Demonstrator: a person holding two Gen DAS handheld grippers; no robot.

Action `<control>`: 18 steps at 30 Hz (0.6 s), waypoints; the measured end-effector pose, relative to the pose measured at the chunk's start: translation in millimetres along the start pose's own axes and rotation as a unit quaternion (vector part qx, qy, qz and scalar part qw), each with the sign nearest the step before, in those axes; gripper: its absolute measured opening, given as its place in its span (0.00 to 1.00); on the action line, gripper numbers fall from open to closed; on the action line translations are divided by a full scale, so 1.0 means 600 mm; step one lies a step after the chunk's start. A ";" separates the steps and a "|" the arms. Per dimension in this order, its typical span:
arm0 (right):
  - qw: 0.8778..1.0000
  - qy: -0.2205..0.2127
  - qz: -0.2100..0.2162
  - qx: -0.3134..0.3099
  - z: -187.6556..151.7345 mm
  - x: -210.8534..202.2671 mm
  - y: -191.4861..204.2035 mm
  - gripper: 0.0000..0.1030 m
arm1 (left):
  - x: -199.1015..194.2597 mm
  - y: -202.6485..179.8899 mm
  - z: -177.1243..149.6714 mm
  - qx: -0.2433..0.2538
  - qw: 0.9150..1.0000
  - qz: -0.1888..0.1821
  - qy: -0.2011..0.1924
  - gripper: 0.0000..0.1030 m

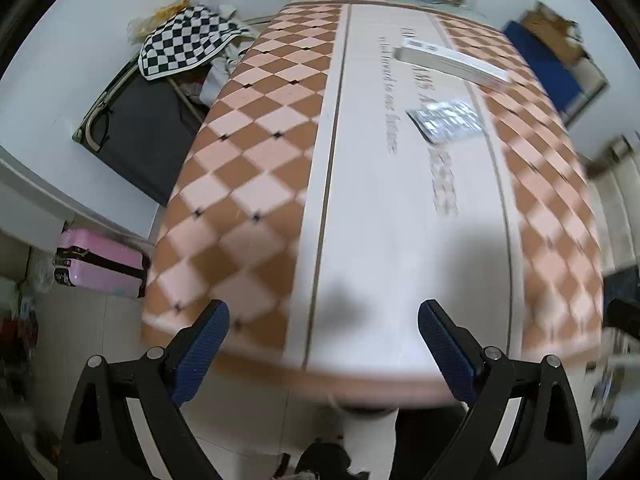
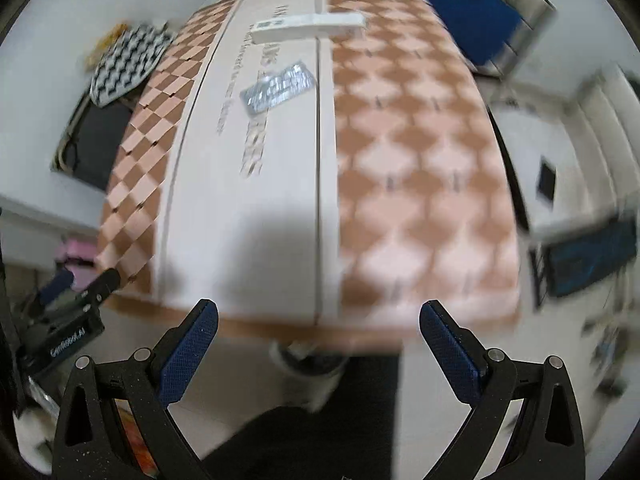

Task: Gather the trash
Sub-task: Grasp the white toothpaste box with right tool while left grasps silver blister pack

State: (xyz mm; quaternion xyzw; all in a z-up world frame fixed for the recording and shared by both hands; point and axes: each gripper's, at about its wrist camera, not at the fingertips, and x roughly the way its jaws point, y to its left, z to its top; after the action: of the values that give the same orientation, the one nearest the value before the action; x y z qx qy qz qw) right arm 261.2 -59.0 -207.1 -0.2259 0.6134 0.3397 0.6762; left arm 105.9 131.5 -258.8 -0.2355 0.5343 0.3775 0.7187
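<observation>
Trash is lying on the table [image 1: 248,184]: a silver blister pack [image 1: 446,119] and, beyond it, a white box [image 1: 452,62]. Both grippers, left gripper [image 1: 324,350] and right gripper [image 2: 319,346], are hovering wide open at the near edge, apparently approaching; next comes reaching the pack.

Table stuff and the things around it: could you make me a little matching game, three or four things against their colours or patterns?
Things:
1. blister pack
2. long box
3. suitcase
4. cloth beside the table

Looks:
A. pink
B. black and white checks
C. silvery foil
D. plain white

Pairs: 1-C, 2-D, 3-A, 4-B. Both pairs of tongs, left and right, hang open and hold nothing.
</observation>
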 end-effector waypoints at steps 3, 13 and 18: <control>0.997 0.023 -0.019 -0.072 0.162 0.050 -0.020 0.99 | 0.064 -0.036 0.073 -0.030 0.999 0.026 0.024 0.94; 0.959 0.060 -0.076 -0.267 0.587 0.254 0.018 0.99 | 0.232 -0.093 0.213 -0.085 0.990 0.054 0.096 0.94; 0.938 0.095 -0.069 -0.327 0.679 0.345 0.062 0.99 | 0.258 -0.080 0.230 -0.098 0.987 0.049 0.114 0.95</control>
State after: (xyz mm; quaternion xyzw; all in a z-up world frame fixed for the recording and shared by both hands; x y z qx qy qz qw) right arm 513.0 297.8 -347.1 -0.5070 0.5128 0.4511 0.5258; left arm 247.8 249.9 -364.7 -0.3201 0.5840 0.4335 0.6071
